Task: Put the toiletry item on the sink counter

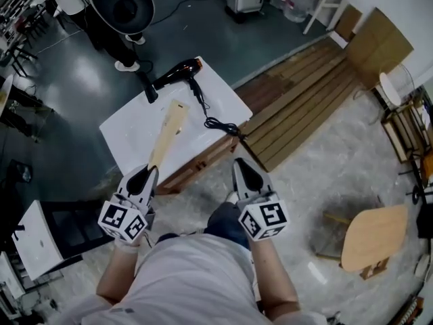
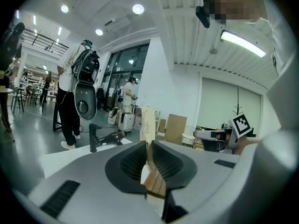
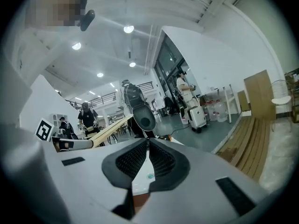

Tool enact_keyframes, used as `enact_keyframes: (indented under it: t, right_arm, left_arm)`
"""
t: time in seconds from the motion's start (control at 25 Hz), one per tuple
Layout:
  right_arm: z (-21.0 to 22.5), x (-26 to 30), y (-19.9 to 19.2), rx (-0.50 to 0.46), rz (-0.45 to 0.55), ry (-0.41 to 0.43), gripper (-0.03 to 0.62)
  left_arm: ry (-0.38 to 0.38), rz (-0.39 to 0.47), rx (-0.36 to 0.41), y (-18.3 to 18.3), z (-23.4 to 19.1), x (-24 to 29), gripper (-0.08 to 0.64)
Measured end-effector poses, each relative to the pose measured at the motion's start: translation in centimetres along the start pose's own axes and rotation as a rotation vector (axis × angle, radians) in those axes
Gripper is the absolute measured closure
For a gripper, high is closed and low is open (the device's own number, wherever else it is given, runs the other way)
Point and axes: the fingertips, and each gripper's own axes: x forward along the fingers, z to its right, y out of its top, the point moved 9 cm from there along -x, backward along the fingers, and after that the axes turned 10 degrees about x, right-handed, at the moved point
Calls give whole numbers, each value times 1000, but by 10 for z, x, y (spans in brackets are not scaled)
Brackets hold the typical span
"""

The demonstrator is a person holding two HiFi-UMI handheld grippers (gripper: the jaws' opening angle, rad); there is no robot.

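Observation:
My left gripper is shut on the near end of a long flat tan box, which juts out forward over a white table top. The left gripper view shows the box standing upright, pinched between the jaws of the left gripper. A black hair dryer lies at the far end of the table, with its cord trailing over the right edge. My right gripper hangs beside the table's near right corner. Its jaws meet at the tips with nothing between them.
A stack of long wooden planks lies on the floor to the right of the table. A wooden chair stands at the right. A person with a round black pack stands beyond the table. A white box sits low left.

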Motion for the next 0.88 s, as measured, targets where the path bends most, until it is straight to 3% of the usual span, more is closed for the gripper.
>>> enact_keyframes:
  t: [0.48, 0.88]
  right_arm:
    - [89, 64, 72, 2, -71, 153, 565]
    - [114, 102, 95, -4, -113, 232, 565]
  left_arm:
    - [127, -59, 23, 34, 14, 103, 506]
    - [179, -109, 35, 39, 9, 134, 506]
